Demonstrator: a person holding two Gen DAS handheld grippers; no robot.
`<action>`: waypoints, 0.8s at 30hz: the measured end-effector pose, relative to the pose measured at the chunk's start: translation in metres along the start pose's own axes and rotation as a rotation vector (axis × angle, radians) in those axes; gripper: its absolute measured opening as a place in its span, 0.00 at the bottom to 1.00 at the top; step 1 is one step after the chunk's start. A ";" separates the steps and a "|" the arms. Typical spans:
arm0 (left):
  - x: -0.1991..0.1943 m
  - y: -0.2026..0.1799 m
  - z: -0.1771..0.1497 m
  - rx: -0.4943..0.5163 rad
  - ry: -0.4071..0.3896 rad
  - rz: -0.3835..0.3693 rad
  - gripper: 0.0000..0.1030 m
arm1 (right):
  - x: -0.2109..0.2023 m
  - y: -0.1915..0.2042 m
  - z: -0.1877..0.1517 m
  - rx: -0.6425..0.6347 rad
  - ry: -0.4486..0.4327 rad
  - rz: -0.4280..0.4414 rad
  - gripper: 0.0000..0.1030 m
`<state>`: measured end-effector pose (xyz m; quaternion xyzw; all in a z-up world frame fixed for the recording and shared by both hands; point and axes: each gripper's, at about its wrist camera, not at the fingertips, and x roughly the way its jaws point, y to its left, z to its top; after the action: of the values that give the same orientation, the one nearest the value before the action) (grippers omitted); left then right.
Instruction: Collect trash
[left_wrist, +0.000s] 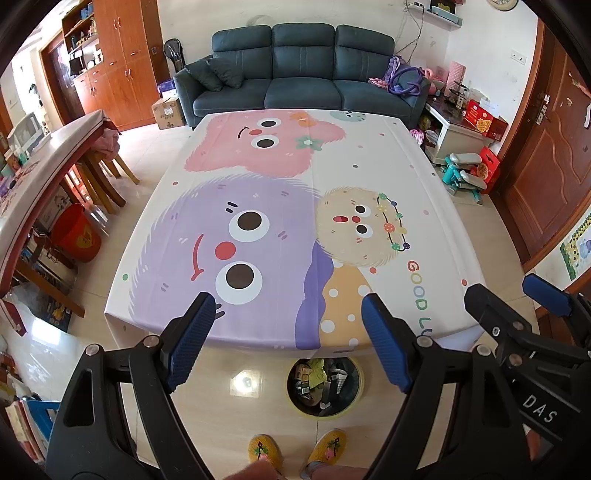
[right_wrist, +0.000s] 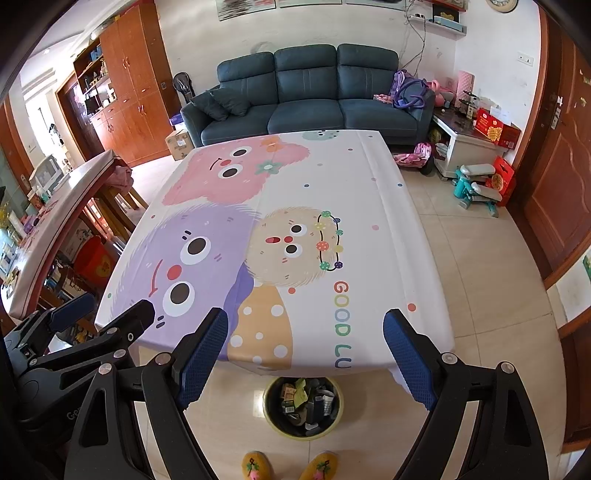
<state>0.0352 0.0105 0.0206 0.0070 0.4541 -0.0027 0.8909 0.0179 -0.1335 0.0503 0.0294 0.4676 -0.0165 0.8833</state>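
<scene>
**Both tongs empty, the trash already sitting in the bin**

Starting at the left: a long side table with stools tucked beneath it runs along the wall, and a red bucket stands on the tiled floor under it. The left gripper hangs over the near edge of the table with its blue pads wide apart and nothing between them.

In the middle, the tablecloth with cartoon monsters covers the table, and no loose litter shows anywhere on it. The task's thing lies below: the trash bin, a round yellow-rimmed tub on the floor just in front of the table's near edge, by the person's yellow slippers. Inside is the trash, a jumble of crumpled wrappers and small packets (individual pieces are hard to make out). I judge these to be light, soft and crinkly, likely to slide on smooth film; a pinch on a bunched fold or a stiffer box edge should hold better than on a flat face. The bin itself looks rigid, best taken by its rim.

To the right, the right gripper also stands open and empty beside its partner. Beyond are a dark sofa, a white cabinet and a wooden door.
</scene>
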 end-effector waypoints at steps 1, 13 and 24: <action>0.000 0.000 0.000 0.000 0.001 0.000 0.77 | 0.000 0.001 0.000 0.002 0.000 -0.002 0.85; 0.002 0.000 -0.001 -0.011 0.008 0.001 0.77 | 0.000 0.003 -0.001 0.002 0.002 -0.003 0.85; 0.012 -0.016 0.001 -0.027 0.029 0.011 0.77 | 0.006 -0.001 0.000 0.000 0.014 0.000 0.85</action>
<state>0.0430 -0.0058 0.0112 -0.0026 0.4671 0.0084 0.8841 0.0214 -0.1345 0.0448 0.0296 0.4736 -0.0162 0.8801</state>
